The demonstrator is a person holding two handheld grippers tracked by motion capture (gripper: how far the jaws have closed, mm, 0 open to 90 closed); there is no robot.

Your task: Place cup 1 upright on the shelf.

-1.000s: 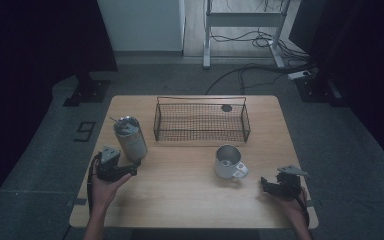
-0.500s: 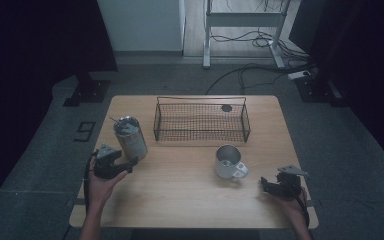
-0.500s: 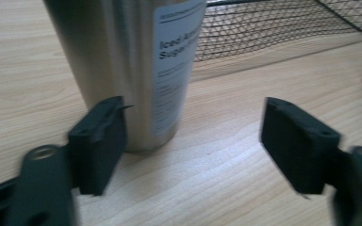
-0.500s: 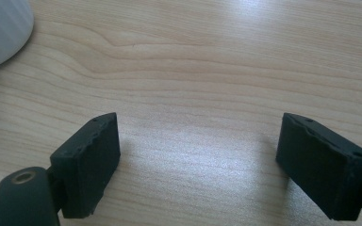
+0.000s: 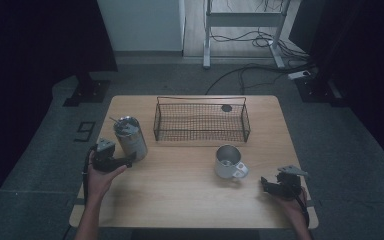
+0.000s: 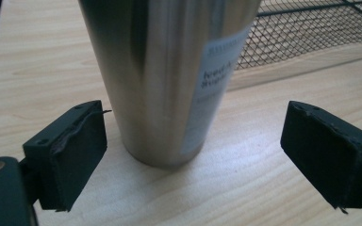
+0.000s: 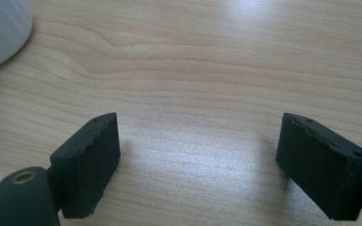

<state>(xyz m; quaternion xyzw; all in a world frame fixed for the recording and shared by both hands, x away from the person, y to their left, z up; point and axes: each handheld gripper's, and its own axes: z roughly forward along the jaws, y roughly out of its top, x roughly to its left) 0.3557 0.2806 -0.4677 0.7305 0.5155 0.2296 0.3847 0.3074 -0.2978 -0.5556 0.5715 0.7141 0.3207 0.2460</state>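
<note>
Near the left edge of the light wooden table [image 5: 180, 195], standing upright, a tall tapered steel tumbler with a paper label [image 6: 169, 70]. Just in front of its base, the left gripper [image 6: 193, 160], jaws just opened wide, pads clear of the metal on both sides. Behind and to the right of the tumbler, along the far edge, a black wire mesh basket [image 5: 200, 121]. Toward the near right corner, a small steel mug with a handle [image 5: 228, 161]. Beside it, at the corner, the right gripper [image 7: 198, 155], jaws apart over bare wood, holding nothing.
</note>
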